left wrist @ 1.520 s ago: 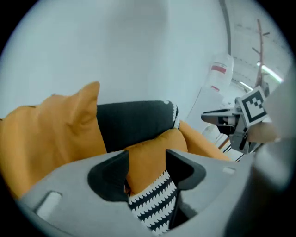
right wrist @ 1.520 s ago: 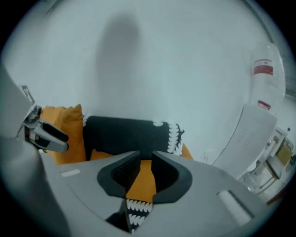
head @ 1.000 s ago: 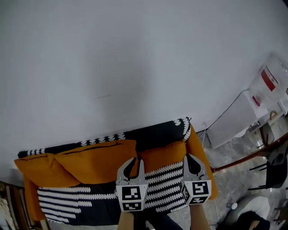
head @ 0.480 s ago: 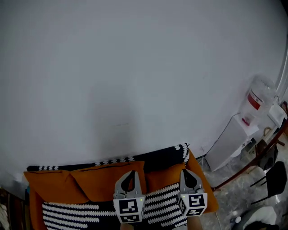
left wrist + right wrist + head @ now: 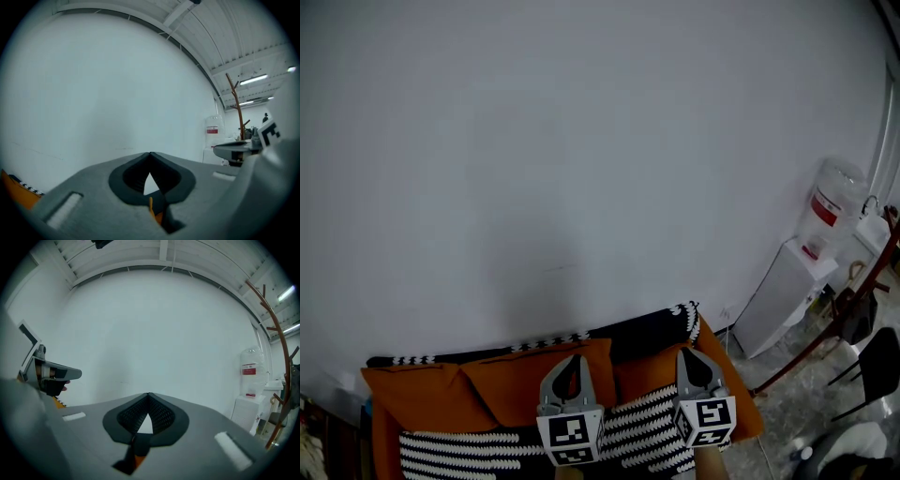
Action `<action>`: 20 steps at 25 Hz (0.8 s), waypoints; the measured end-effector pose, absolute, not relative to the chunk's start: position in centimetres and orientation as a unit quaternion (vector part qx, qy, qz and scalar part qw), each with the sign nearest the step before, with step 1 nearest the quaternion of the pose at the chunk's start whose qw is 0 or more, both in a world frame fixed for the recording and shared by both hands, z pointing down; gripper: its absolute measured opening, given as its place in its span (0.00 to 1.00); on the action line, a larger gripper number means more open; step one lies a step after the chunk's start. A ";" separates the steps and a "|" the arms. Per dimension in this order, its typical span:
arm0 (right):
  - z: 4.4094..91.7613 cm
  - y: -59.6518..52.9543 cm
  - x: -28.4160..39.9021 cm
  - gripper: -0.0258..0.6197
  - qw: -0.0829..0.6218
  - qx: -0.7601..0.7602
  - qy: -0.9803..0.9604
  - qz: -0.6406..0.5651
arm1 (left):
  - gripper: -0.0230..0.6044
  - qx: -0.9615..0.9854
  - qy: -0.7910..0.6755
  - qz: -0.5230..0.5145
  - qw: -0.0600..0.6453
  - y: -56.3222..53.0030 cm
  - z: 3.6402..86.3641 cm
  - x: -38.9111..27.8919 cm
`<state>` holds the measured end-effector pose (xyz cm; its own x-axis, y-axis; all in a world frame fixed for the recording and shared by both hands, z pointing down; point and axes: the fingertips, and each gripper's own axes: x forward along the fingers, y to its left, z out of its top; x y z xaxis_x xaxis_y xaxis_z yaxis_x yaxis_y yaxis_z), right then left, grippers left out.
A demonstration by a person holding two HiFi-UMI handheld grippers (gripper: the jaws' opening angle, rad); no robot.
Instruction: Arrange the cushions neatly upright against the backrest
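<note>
At the bottom of the head view a sofa holds orange cushions (image 5: 520,375) that lean against the backrest (image 5: 642,328), which is draped in black cloth with a white fringe. A black-and-white striped throw (image 5: 642,427) lies on the seat in front of them. My left gripper (image 5: 575,360) hovers over the middle cushion, shut and empty. My right gripper (image 5: 694,354) hangs above the sofa's right end, also shut with nothing in it. In the left gripper view the jaws (image 5: 150,153) meet in front of the bare wall, as do the jaws (image 5: 148,394) in the right gripper view.
A plain white wall (image 5: 581,141) rises behind the sofa. Right of the sofa stands a white water dispenser (image 5: 783,291) with a bottle (image 5: 832,202) on top. A wooden rail (image 5: 825,328) and a black chair (image 5: 877,361) are at the far right.
Both grippers have risen away from the cushions and now point at the wall. The left gripper's jaws, apart a second ago, have closed with nothing between them.
</note>
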<state>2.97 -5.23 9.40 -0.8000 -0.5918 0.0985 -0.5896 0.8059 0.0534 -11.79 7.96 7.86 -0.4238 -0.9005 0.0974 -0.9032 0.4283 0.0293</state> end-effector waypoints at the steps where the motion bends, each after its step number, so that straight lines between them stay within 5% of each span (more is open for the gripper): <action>1: 9.4 -5.2 2.8 0.05 0.054 0.311 -0.949 -0.009 | 0.04 0.534 -0.844 0.014 0.049 8.0 7.9 -12.0; 20: 8.3 -6.3 2.2 0.05 0.039 0.320 -0.947 0.004 | 0.04 0.543 -0.839 0.018 0.037 7.5 6.7 -13.0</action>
